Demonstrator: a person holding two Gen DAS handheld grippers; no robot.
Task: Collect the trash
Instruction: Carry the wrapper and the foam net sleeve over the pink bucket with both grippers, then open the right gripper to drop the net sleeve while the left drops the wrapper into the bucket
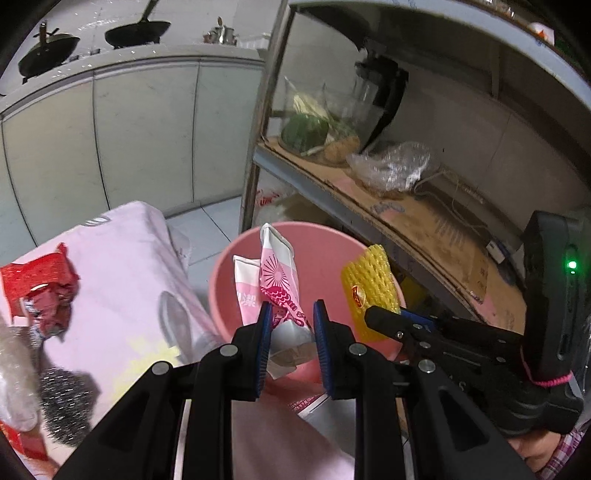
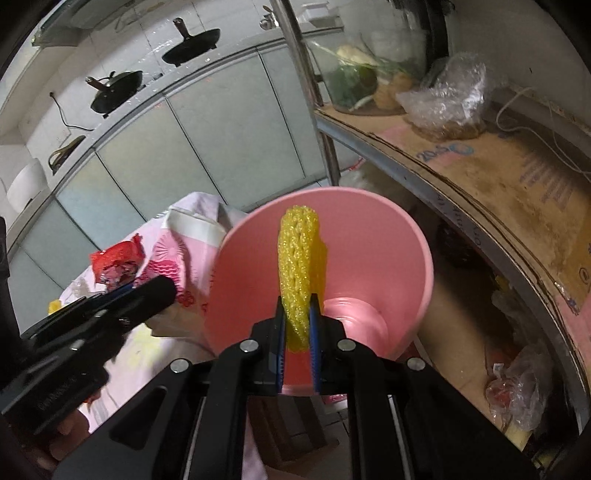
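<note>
Trash in both grippers, poised over a pink bin (image 2: 413, 236): the right gripper (image 2: 298, 317) clamps a yellow foam net (image 2: 301, 258) between its blue pads, the net standing upright above the bin's mouth, its bare bottom showing below. The left gripper (image 1: 291, 321) holds pink-and-white wrappers (image 1: 277, 280) against its left pad; the right pad stands just apart from them, so the grip is on a thin edge with the jaws partly closed. From the left wrist view the wrappers rise over the bin (image 1: 321, 240), and the net (image 1: 369, 284) and the right gripper (image 1: 373, 314) sit just beside them at the right rim. From the right wrist view the left gripper (image 2: 162, 291) is a dark blur to the left of the bin; what it carries cannot be made out there.

Left of the bin stands a table under a pink cloth (image 1: 129, 251). On it lie a crumpled red wrapper (image 1: 40, 284), a steel scourer (image 1: 66, 398) and a clear bag (image 1: 14, 369) at the frame's edge.

Right of the bin runs a metal shelf (image 1: 291, 177) lined with cardboard (image 1: 424, 221), bearing bagged vegetables (image 1: 306, 129) and a crumpled plastic bag (image 1: 395, 166). Behind, two black woks (image 1: 136, 33) rest on a counter above pale cabinet doors (image 1: 144, 129). A hand in a checked sleeve (image 1: 569, 446) shows at the lower right.
</note>
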